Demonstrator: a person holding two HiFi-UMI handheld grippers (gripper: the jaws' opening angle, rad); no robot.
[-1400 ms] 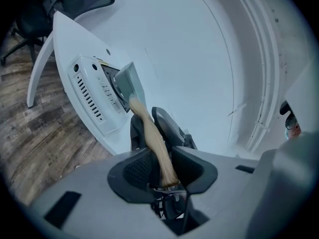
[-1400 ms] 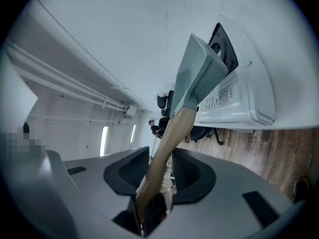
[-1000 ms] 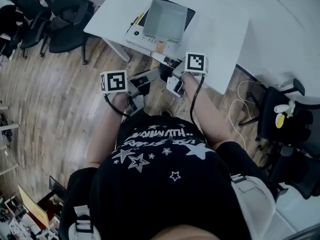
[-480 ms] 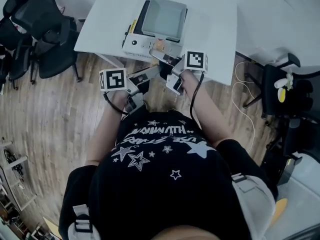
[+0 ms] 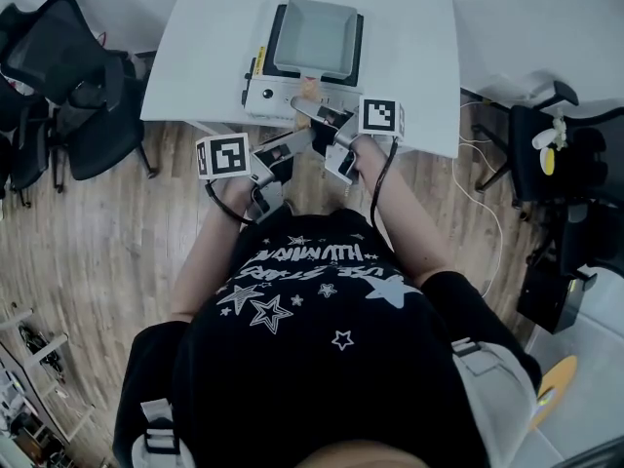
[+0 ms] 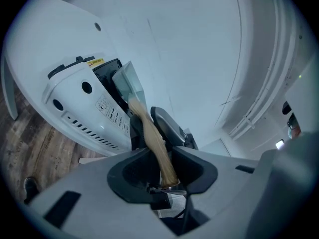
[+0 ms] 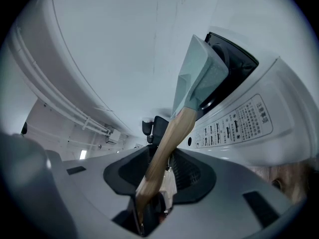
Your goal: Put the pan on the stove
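A square grey pan (image 5: pixel 317 37) lies over the black top of a white stove (image 5: pixel 256 92) on the white table (image 5: pixel 419 57). I cannot tell whether it rests on the cooktop or hovers just above it. Its wooden handle (image 5: pixel 308 89) points back toward me. My left gripper (image 5: pixel 292 146) and right gripper (image 5: pixel 330 130) are both shut on that handle, side by side at the table's near edge. In the left gripper view the handle (image 6: pixel 152 133) runs from the jaws up to the pan (image 6: pixel 128 81). The right gripper view shows the handle (image 7: pixel 167 143) leading to the pan (image 7: pixel 199 78) above the stove's control panel (image 7: pixel 246 118).
Black office chairs (image 5: pixel 58 76) stand on the wooden floor (image 5: pixel 107 261) left of the table. Another black chair (image 5: pixel 575 154) and a white cable (image 5: pixel 492 213) are on the right. The table's near edge (image 5: pixel 429 149) lies just beyond my grippers.
The head view has swung, so the table and stove now sit squarer and nearer the middle. Both grippers keep their hold on the handle, and the pan stays over the stove.
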